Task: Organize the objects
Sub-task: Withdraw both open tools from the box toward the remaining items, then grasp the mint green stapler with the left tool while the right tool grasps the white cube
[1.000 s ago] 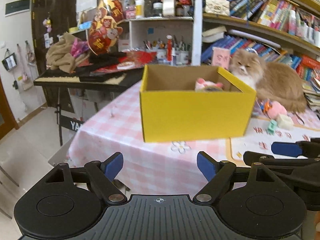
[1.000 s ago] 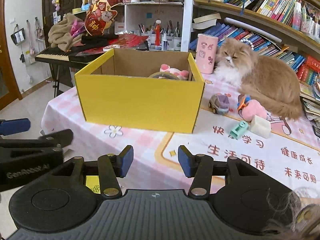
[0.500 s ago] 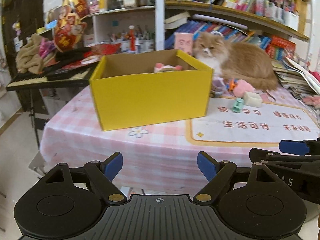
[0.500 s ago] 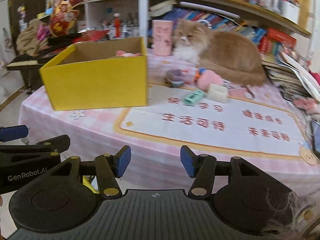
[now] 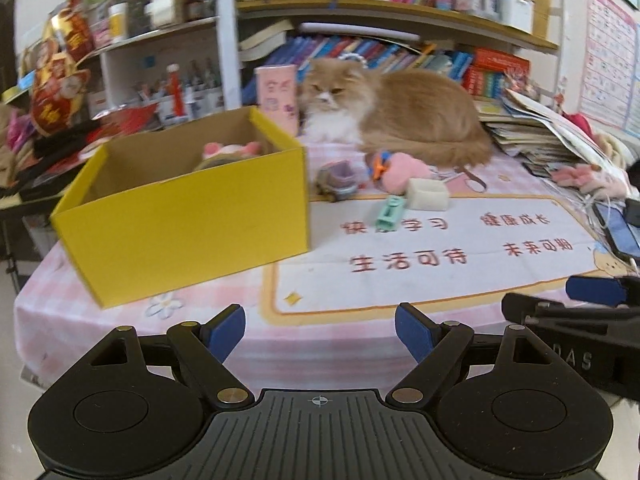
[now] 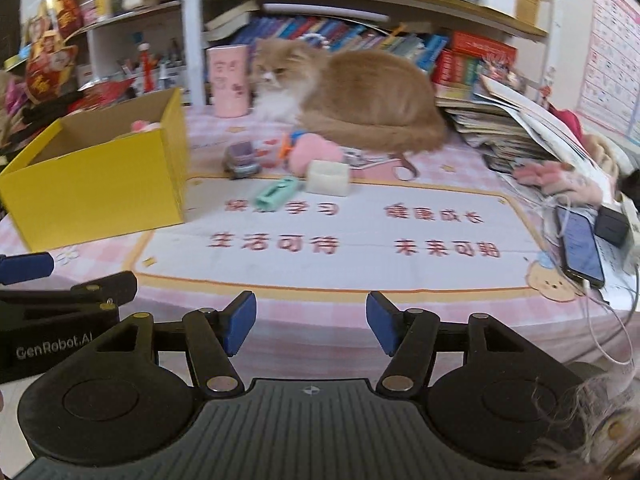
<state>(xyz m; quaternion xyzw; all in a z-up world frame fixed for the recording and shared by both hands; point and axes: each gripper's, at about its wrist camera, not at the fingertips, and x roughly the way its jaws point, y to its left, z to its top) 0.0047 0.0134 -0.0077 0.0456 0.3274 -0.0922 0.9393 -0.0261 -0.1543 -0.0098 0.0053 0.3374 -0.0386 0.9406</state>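
Observation:
A yellow cardboard box stands open on the table's left side with a pink plush inside. Right of it lie a grey toy car, a mint green stapler-like toy, a white block and a pink plush. My left gripper hangs open and empty before the table's near edge. My right gripper is beside it, its jaws opening with nothing between them.
An orange and white cat lies at the back of the table beside a pink cup. A phone with cables and stacked papers fill the right edge. Bookshelves rise behind.
Both views have swung right, so the box slid left and the cat, toys and mat came to the middle. The right gripper's jaws have spread wider.

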